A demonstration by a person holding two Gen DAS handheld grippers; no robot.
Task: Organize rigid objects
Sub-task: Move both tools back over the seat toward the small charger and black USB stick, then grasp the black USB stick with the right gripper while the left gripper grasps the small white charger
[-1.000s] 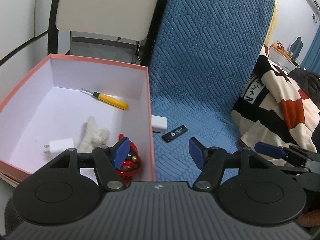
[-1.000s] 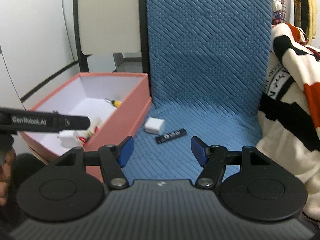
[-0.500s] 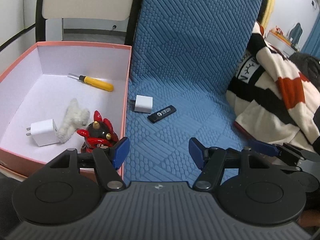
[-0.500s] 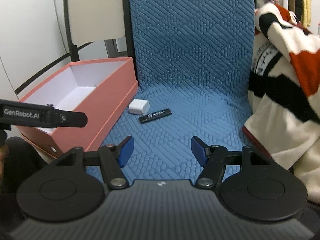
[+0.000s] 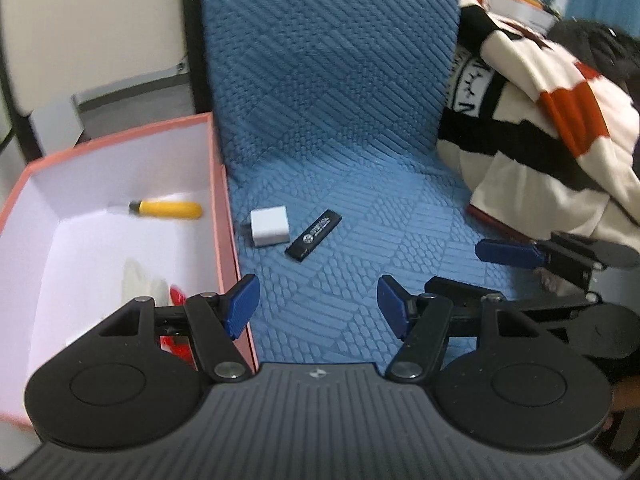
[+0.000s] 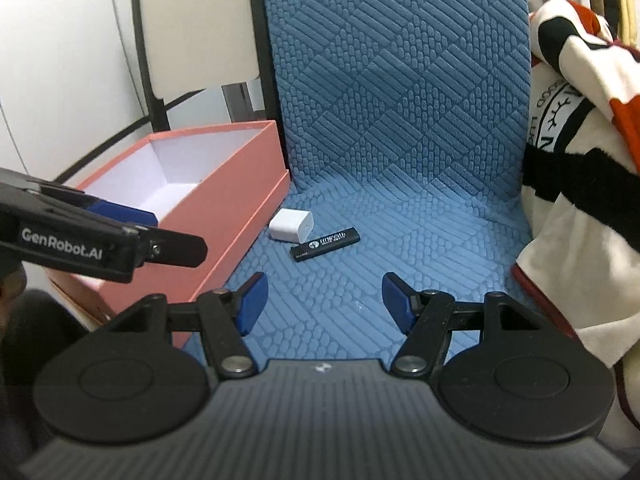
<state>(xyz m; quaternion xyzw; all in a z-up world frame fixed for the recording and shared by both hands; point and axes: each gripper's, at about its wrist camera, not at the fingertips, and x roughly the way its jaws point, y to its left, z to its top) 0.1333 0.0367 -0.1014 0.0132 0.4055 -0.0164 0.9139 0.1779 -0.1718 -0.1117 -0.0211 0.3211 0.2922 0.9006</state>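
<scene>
Left wrist view: I see the pink box (image 5: 224, 216) at left, white charger (image 5: 270, 226) and black USB stick (image 5: 314, 235) touching beside it on the blue cushion (image 5: 360, 184), ahead of both empty, open jaws. Grabbing one may nudge the other, I judge.

Red toy (image 5: 178, 296) & pale blurred thing (image 5: 138, 284) in box (image 5: 218, 216), half hidden behind left tongs (image 5: 318, 304).
</scene>
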